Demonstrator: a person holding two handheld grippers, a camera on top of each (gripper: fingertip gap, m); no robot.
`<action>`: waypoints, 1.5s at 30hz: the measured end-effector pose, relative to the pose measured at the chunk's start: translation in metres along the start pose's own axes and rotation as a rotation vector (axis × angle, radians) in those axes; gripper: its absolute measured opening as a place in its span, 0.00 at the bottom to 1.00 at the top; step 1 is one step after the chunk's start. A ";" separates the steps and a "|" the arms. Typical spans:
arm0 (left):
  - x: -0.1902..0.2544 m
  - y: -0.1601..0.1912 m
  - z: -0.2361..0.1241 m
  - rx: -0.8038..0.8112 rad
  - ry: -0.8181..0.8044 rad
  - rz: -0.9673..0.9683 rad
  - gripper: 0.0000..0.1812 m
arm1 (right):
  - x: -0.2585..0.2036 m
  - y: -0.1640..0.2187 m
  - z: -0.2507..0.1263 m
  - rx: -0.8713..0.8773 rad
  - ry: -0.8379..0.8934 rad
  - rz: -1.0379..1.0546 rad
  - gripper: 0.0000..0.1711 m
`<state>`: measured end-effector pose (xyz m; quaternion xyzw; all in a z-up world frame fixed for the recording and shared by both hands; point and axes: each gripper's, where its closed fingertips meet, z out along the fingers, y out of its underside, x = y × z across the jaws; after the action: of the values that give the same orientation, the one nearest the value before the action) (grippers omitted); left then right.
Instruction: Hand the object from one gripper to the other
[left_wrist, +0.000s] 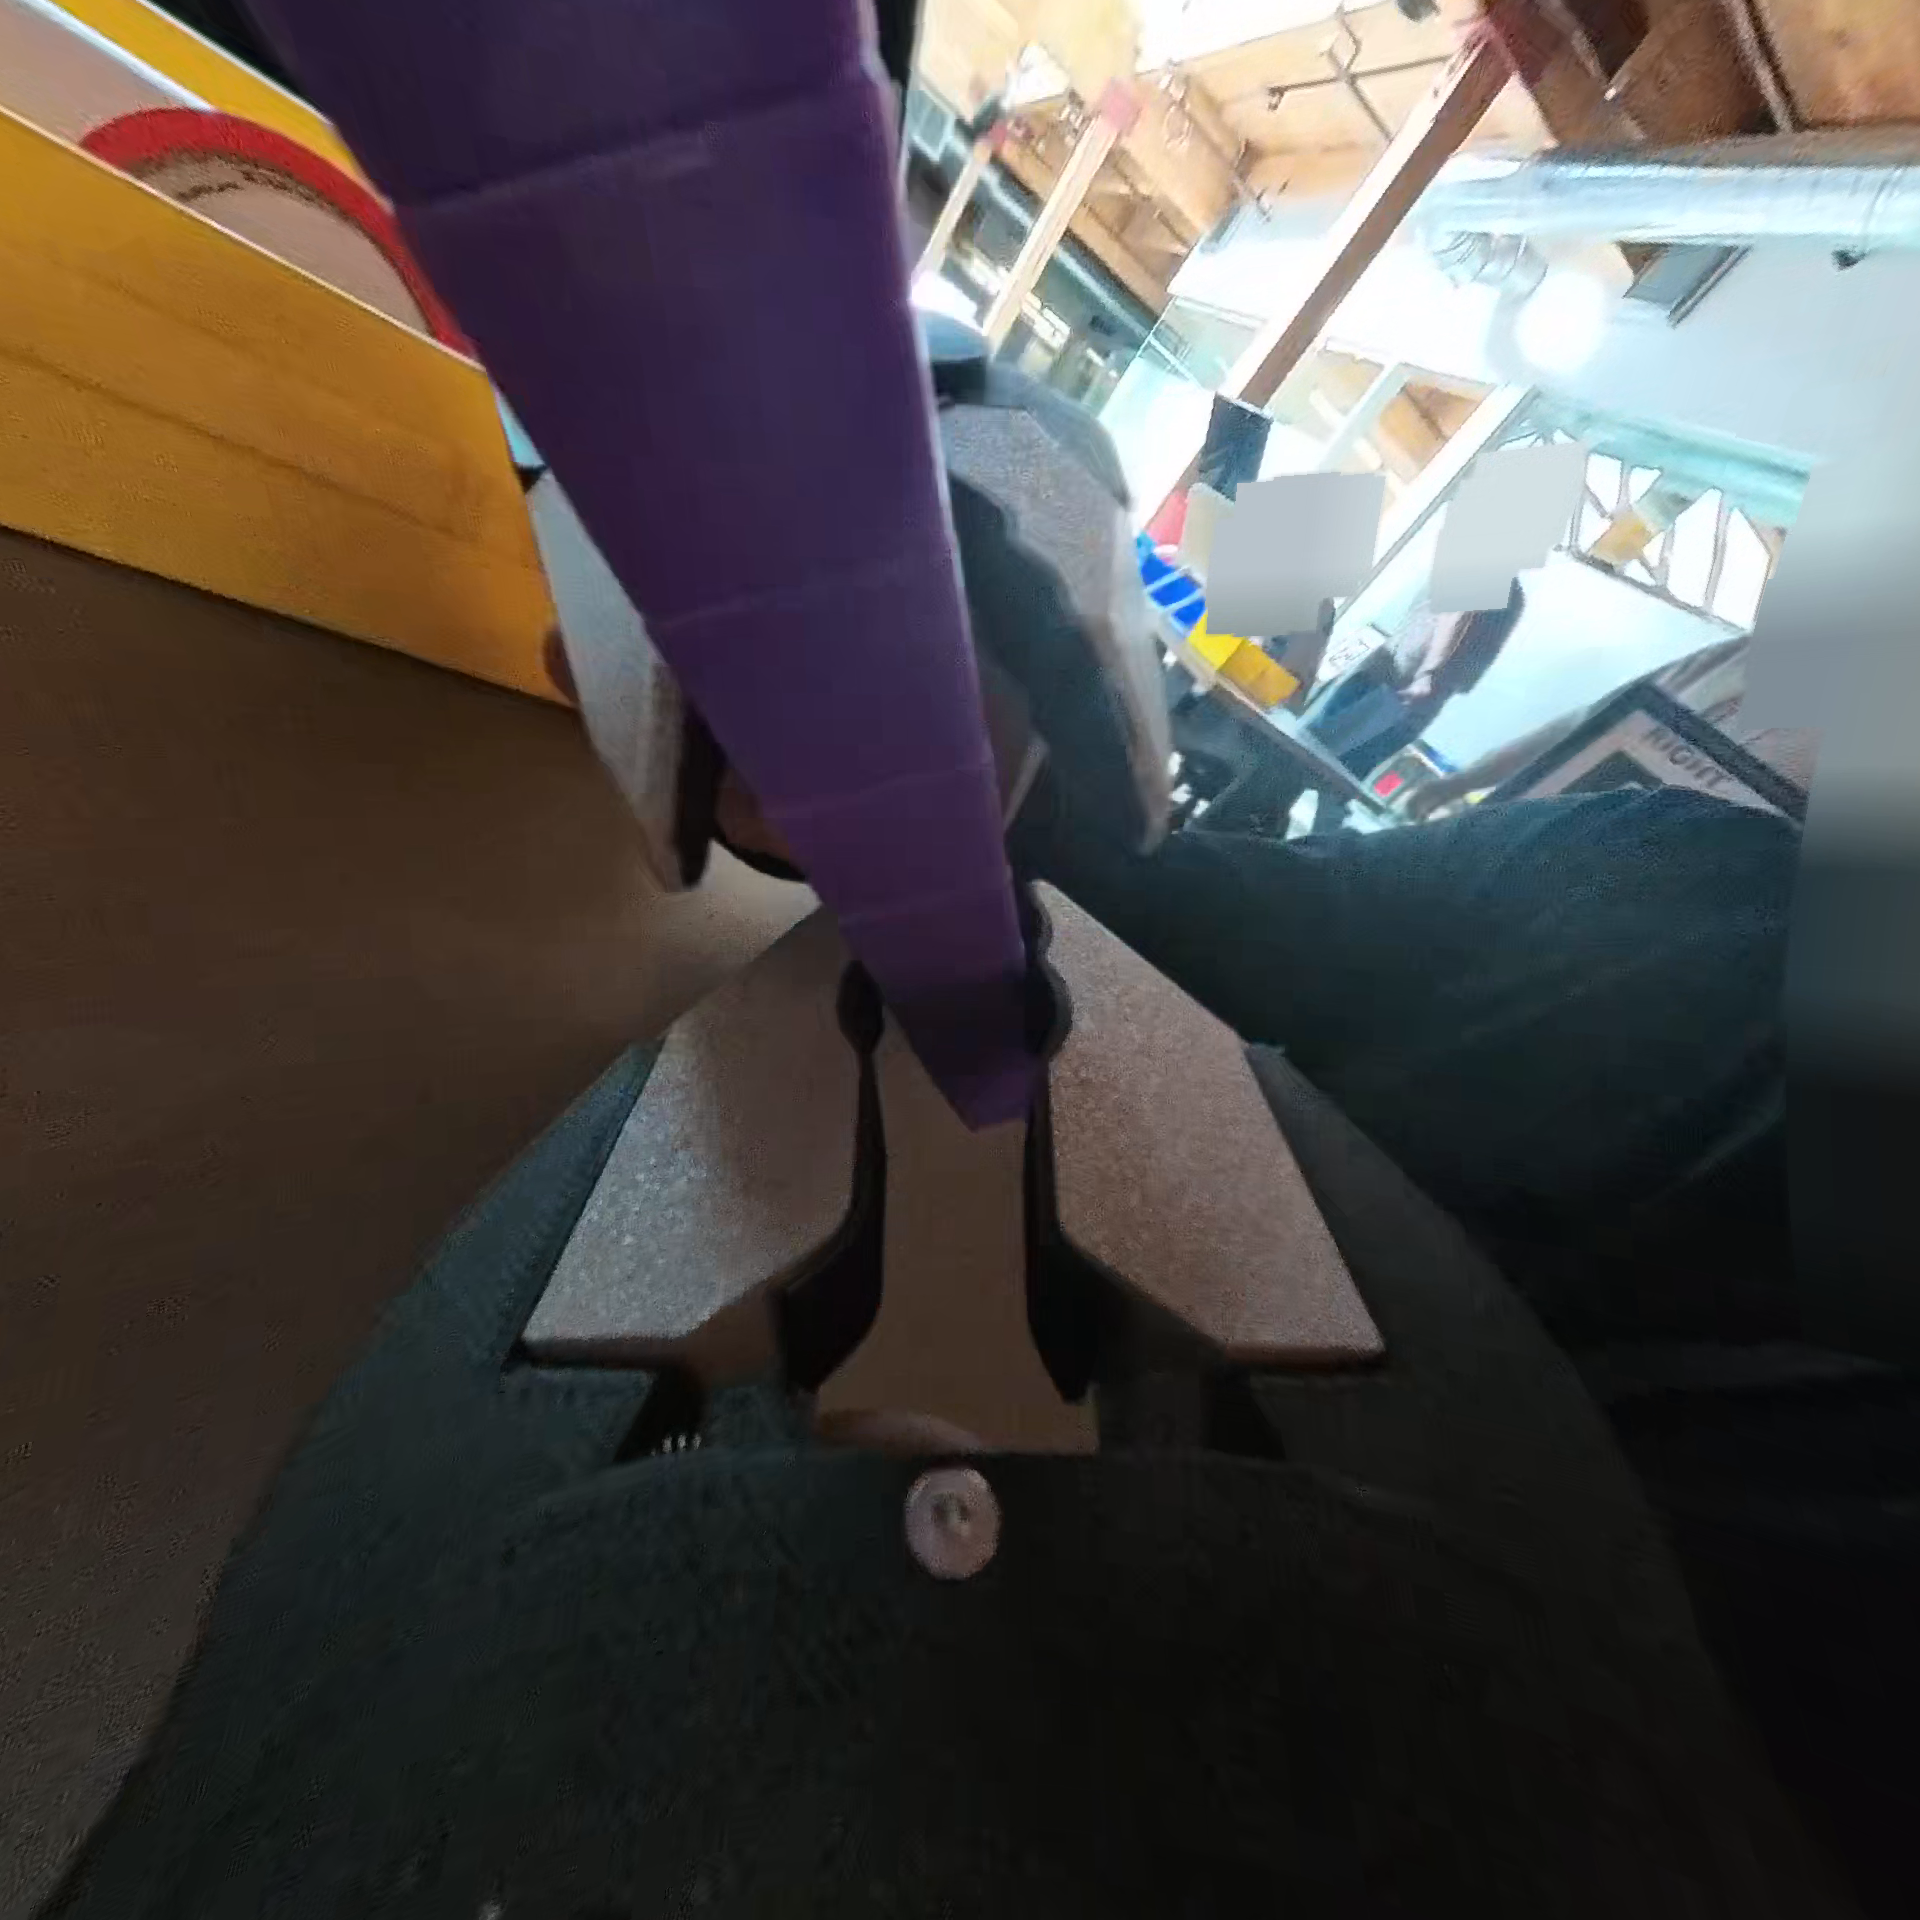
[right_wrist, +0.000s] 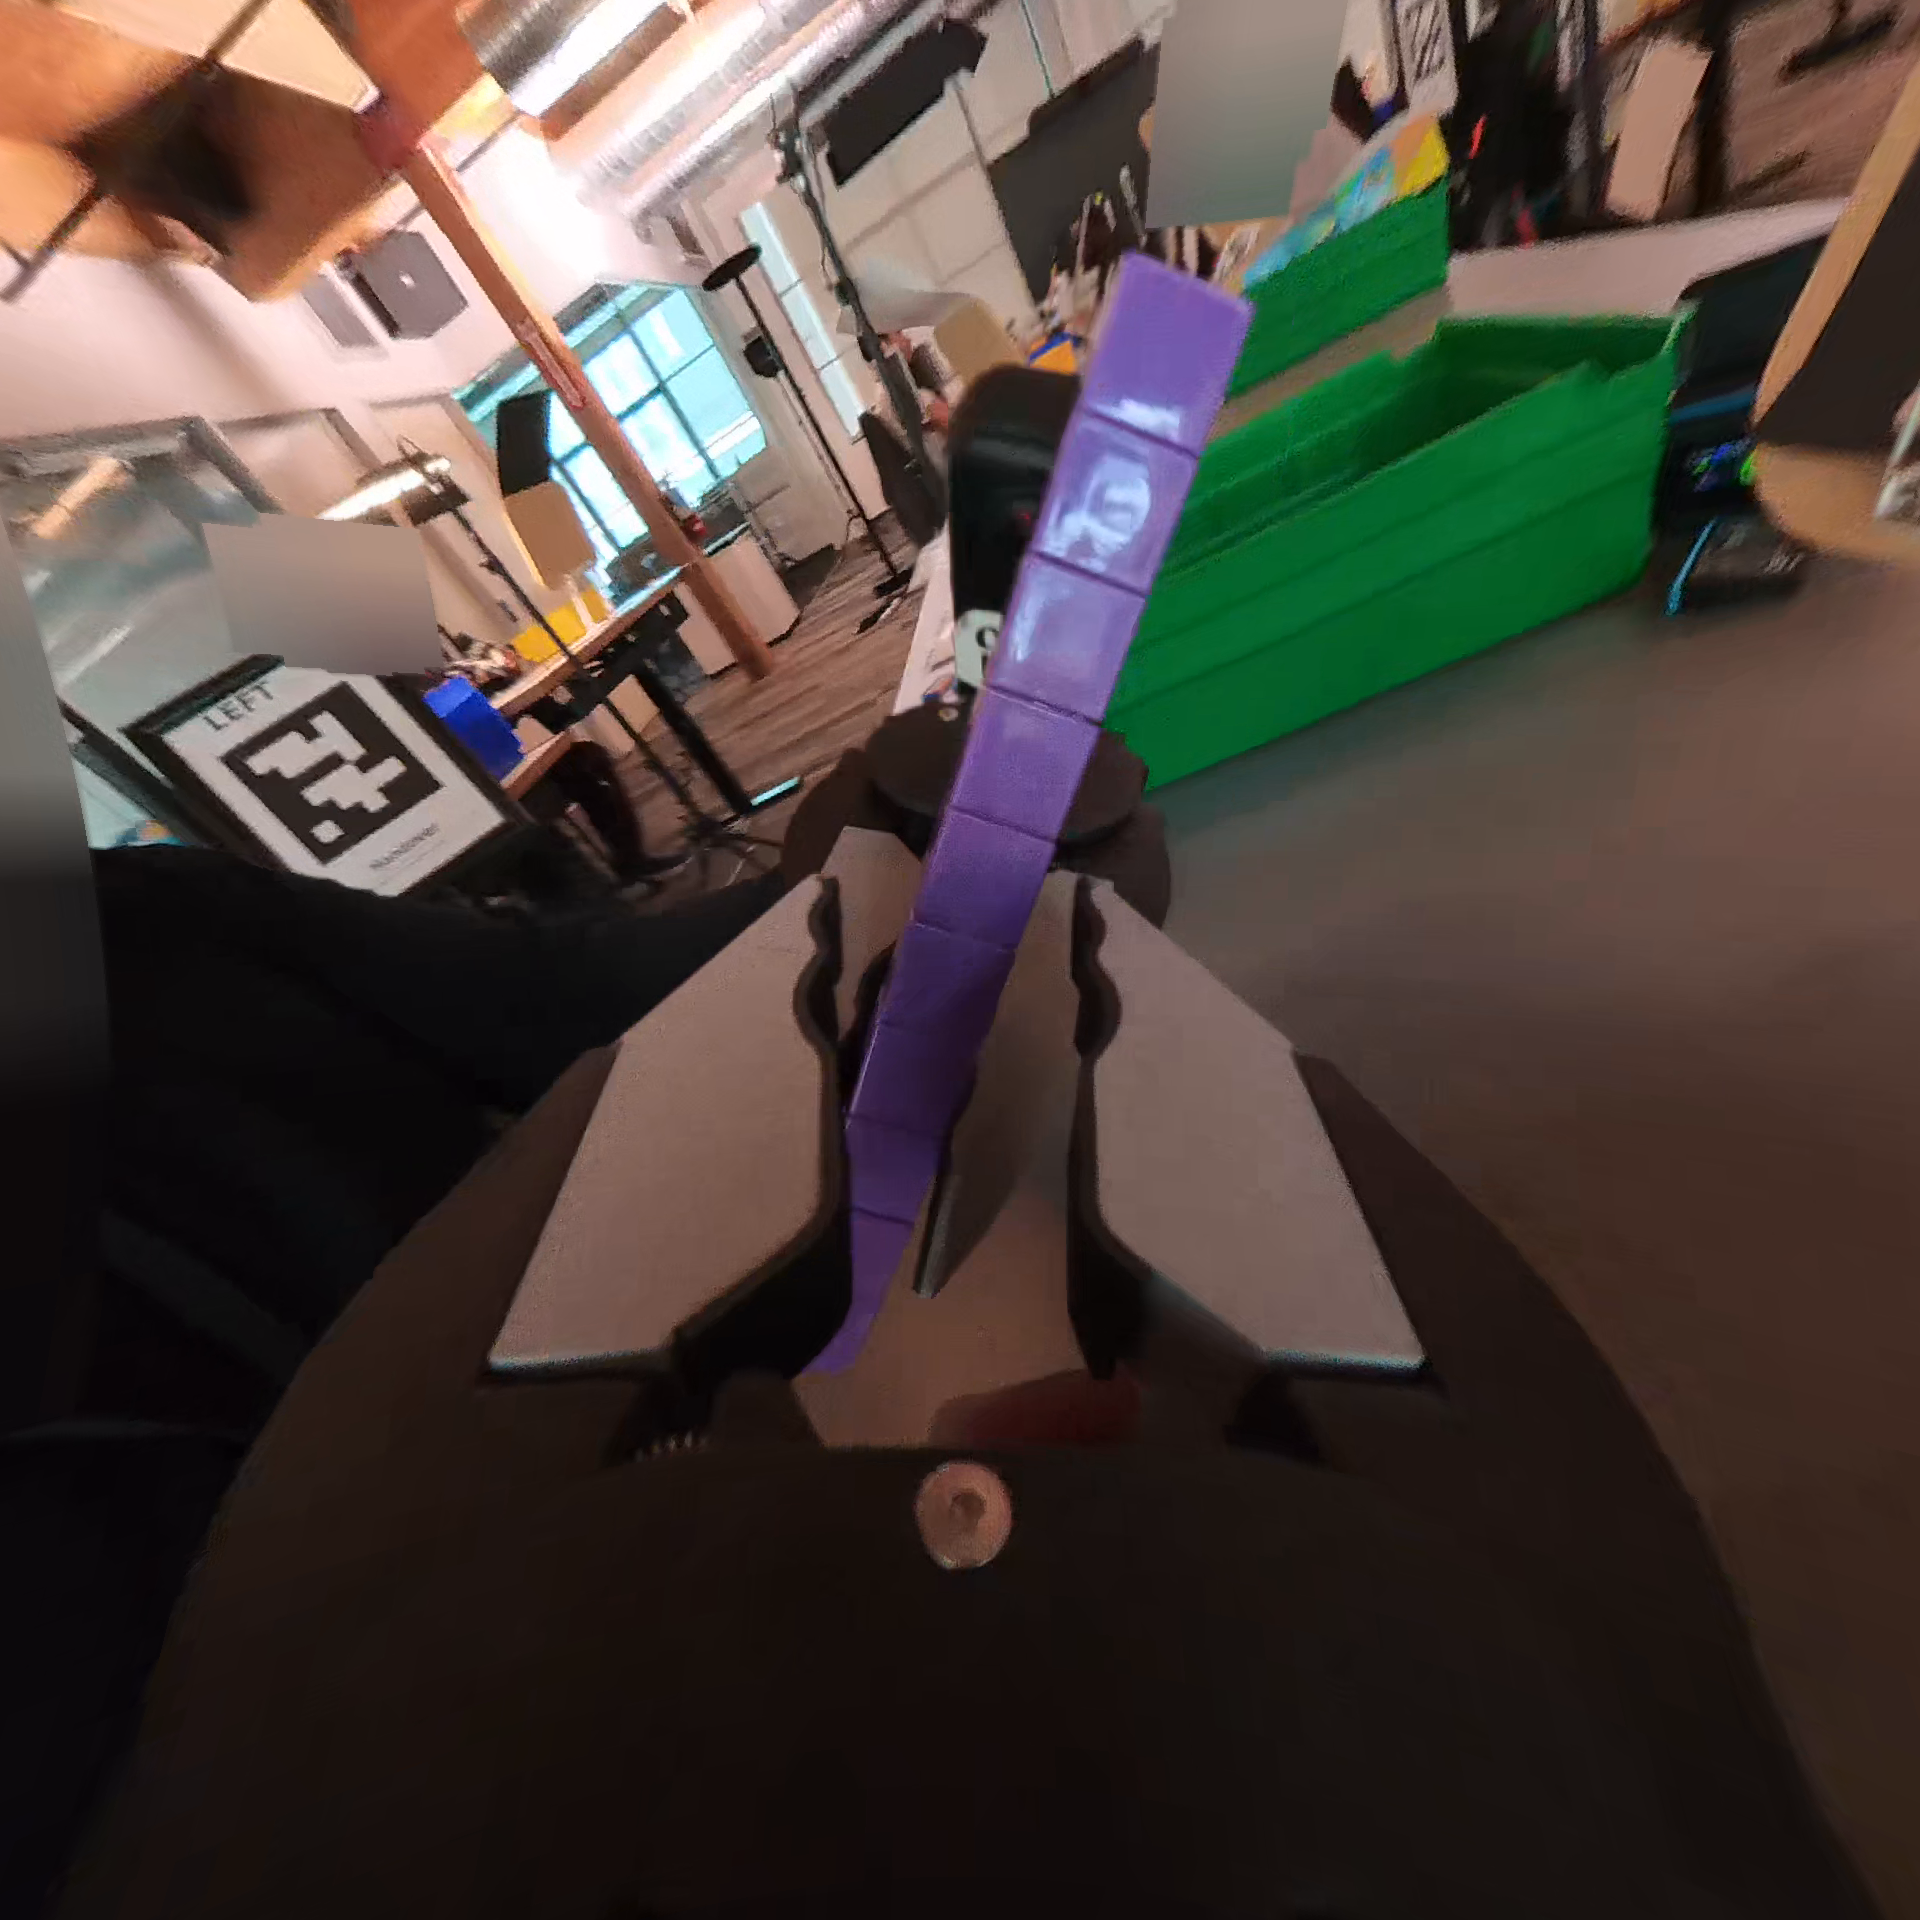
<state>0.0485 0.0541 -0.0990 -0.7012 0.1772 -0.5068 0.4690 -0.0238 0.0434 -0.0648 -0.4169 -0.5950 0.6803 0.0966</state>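
A long purple segmented bar (left_wrist: 727, 468) runs up and to the left from my left gripper (left_wrist: 951, 997), which is shut on the bar's near end. The right gripper's fingers (left_wrist: 1081, 644) stand on either side of the bar farther along. In the right wrist view the bar (right_wrist: 1101, 582) passes between the fingers of my right gripper (right_wrist: 951, 956). Those jaws stand open around it, with a gap on the right side, and the bar leans toward the left finger. The left gripper's dark body (right_wrist: 1122, 800) shows behind the bar.
Green plastic bins (right_wrist: 1403, 520) stand on the grey table (right_wrist: 1558, 987) at the right. A yellow box (left_wrist: 208, 395) sits at the left. A dark sleeve (left_wrist: 1455, 987) and a black-and-white marker card (right_wrist: 322, 779) are close by. People and desks are far behind. Tip to tip, the grippers are about 7 centimeters apart.
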 end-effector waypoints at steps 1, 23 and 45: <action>-0.001 0.002 0.001 -0.015 -0.013 0.005 0.12 | 0.000 0.004 0.001 -0.021 -0.015 0.026 0.20; -0.056 -0.077 -0.050 0.297 -0.596 0.362 0.37 | 0.071 -0.023 -0.035 -0.394 1.146 -1.396 0.10; 0.041 -0.022 -0.039 0.078 -0.045 0.755 0.10 | -0.029 0.031 0.004 -0.169 0.191 -0.709 0.27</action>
<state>0.0269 0.0170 -0.0571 -0.5791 0.3935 -0.2892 0.6528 0.0027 0.0142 -0.0793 -0.2532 -0.7447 0.5113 0.3464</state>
